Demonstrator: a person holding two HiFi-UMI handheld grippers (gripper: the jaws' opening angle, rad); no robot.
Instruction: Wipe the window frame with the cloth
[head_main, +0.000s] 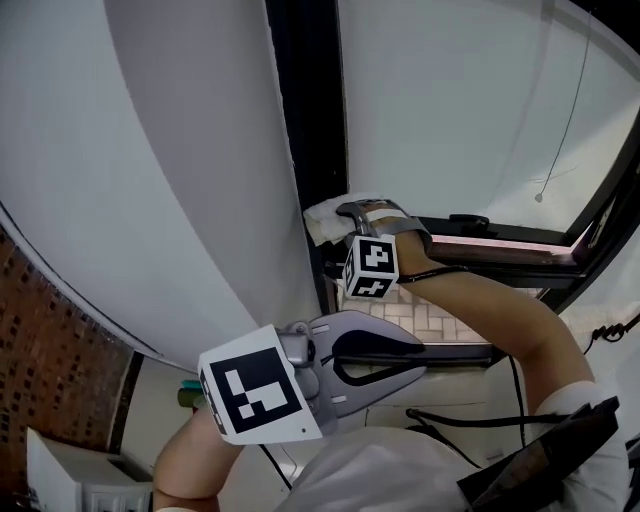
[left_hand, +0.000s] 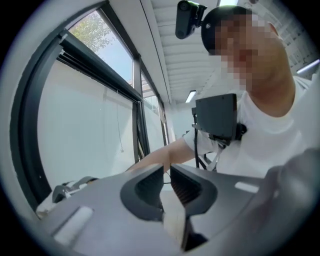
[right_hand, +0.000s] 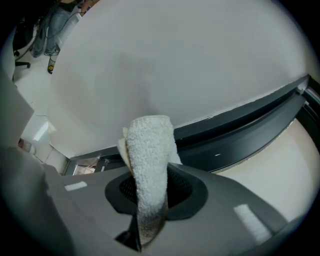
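A white terry cloth (head_main: 325, 215) is pressed against the dark vertical window frame (head_main: 310, 100), just above the open sash. My right gripper (head_main: 342, 213) is shut on it, with its marker cube (head_main: 372, 267) below. In the right gripper view the cloth (right_hand: 150, 155) stands up out of the jaws of the right gripper (right_hand: 150, 176), with the dark frame (right_hand: 240, 132) running behind it. My left gripper (head_main: 420, 350) hangs lower, near the person's chest and away from the frame. In its own view the left gripper (left_hand: 166, 170) has its jaws nearly together with nothing between them.
White blinds cover the panes on both sides of the frame. A blind cord (head_main: 560, 150) hangs at the right. The open sash (head_main: 500, 245) juts out below the cloth. A brick wall (head_main: 40, 320) lies at the left. Cables (head_main: 450, 420) run over the person's chest.
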